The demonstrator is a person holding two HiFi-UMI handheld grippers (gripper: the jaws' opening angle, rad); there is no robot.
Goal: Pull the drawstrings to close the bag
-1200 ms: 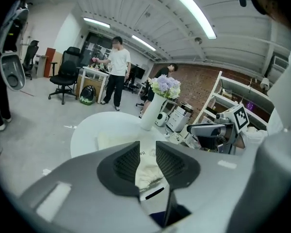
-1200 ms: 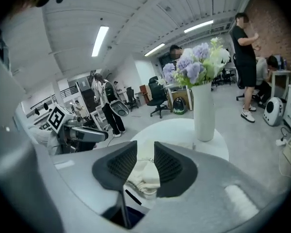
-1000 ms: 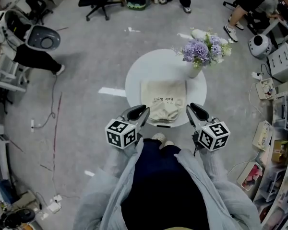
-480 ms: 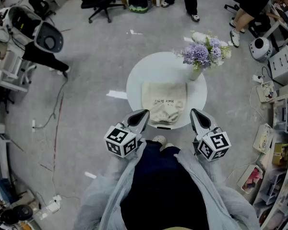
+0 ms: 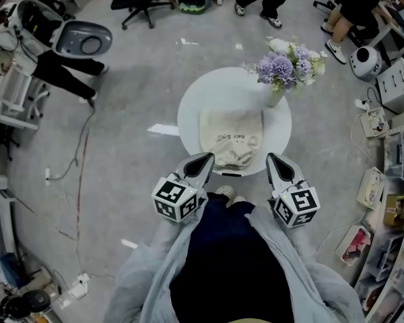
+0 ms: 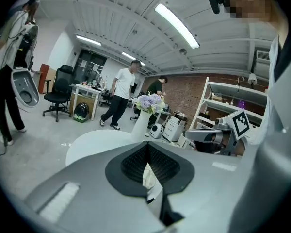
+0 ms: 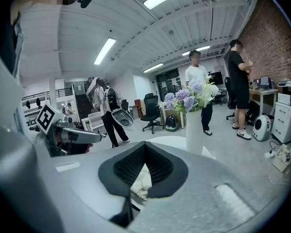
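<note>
We see the cream bag [image 5: 230, 134] lying flat on the round white table [image 5: 195, 106], in the half nearer us. Its long axis runs straight away from us: flat bottom toward the table's ctr, gathered, crumpled mouth pointing back at us & reaching the near edge. A line of small dark print crosses it midway, too small to read

L gripper [image 5: 203, 159] sits just left of the mouth & R gripper [image 5: 272, 160] just right of it, both w/ tips aimed at the table's near edge. Jaws on both are pressed together. We can't make out any drawstring btwn the pads in either gripper view

Head view gives us the whole bag, how it lies, & the vase of purple flowers [image 5: 277, 79] at the table's far right, apart from the bag. The gripper views don't: each shows only a scrap of cream cloth thru the gap under its closed pads. What they add: the vase side-on & upright, people standing at full height beyond the table, ceiling strip lights, a brick wall, & the opposite gripper off to one side w/ its marker cube
</note>
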